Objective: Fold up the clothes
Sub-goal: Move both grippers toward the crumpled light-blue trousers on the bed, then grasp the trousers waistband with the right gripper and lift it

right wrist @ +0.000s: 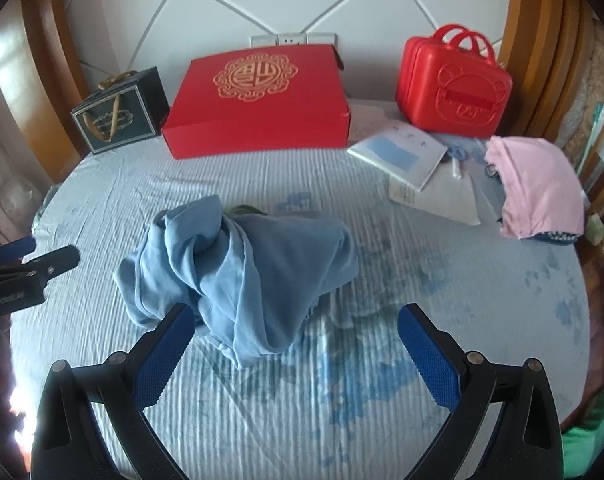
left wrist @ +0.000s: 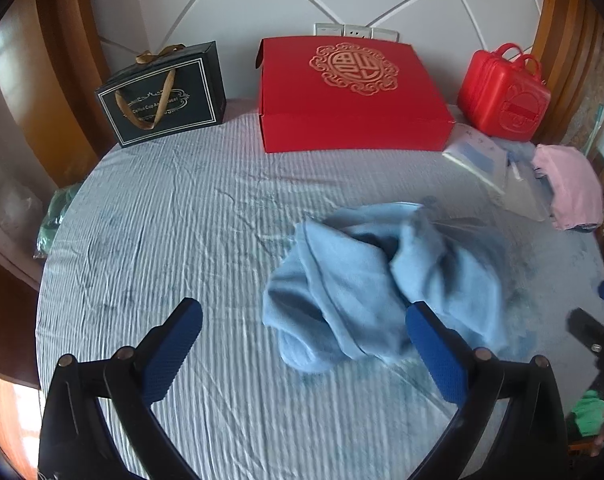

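A crumpled light blue garment [left wrist: 385, 280] lies in a heap on the striped bed sheet [left wrist: 174, 216]; it also shows in the right wrist view [right wrist: 242, 272]. My left gripper [left wrist: 303, 320] is open and empty, above the sheet just left of and in front of the heap. My right gripper [right wrist: 296, 324] is open and empty, in front of the heap with its left finger [right wrist: 164, 352] near the cloth edge. The left gripper shows at the left edge of the right wrist view [right wrist: 30, 268]; the right gripper shows at the right edge of the left wrist view [left wrist: 597, 332].
At the headboard stand a dark gift bag [left wrist: 166, 94], a red flat box [left wrist: 349, 96] and a red small case [left wrist: 505, 92]. White papers [right wrist: 405, 160] and a pink garment [right wrist: 537, 184] lie at the right. A green item [left wrist: 56, 216] sits at the bed's left edge.
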`<action>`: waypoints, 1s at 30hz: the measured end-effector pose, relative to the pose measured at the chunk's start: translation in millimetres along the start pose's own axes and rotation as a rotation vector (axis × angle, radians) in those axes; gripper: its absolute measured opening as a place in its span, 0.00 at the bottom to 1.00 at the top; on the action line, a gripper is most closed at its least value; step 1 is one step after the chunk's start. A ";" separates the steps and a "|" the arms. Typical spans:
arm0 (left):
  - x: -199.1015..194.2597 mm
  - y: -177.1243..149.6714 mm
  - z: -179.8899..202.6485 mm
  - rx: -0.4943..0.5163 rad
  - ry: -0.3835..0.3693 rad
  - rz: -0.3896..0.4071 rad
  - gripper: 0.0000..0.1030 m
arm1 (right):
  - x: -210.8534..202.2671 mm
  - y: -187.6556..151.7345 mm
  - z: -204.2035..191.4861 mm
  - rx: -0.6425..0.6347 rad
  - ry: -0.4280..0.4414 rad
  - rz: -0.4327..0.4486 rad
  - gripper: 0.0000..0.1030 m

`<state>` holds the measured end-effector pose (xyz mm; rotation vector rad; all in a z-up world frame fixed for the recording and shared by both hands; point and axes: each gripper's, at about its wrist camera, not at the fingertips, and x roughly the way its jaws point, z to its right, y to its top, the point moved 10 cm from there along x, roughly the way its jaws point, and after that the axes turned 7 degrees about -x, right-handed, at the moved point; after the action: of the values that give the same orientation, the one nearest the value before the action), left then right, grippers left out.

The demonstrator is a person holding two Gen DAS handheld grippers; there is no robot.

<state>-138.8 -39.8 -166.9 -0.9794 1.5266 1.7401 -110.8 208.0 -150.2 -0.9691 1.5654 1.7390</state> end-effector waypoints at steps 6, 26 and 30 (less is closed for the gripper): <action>72.2 -9.8 -5.7 0.006 -0.027 -0.075 1.00 | 39.9 -9.4 -4.9 0.022 0.059 -0.077 1.00; 40.0 2.7 -2.0 -0.053 -0.168 -0.140 0.22 | 34.2 45.1 20.1 -0.121 -0.094 0.073 0.11; 5.9 2.5 5.1 -0.044 -0.245 -0.105 0.83 | 21.8 30.8 61.5 -0.052 -0.110 0.074 0.11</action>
<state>-144.7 -35.3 -170.3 -0.8183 1.2654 1.7531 -155.9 264.4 -148.9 -0.8345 1.5096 1.8594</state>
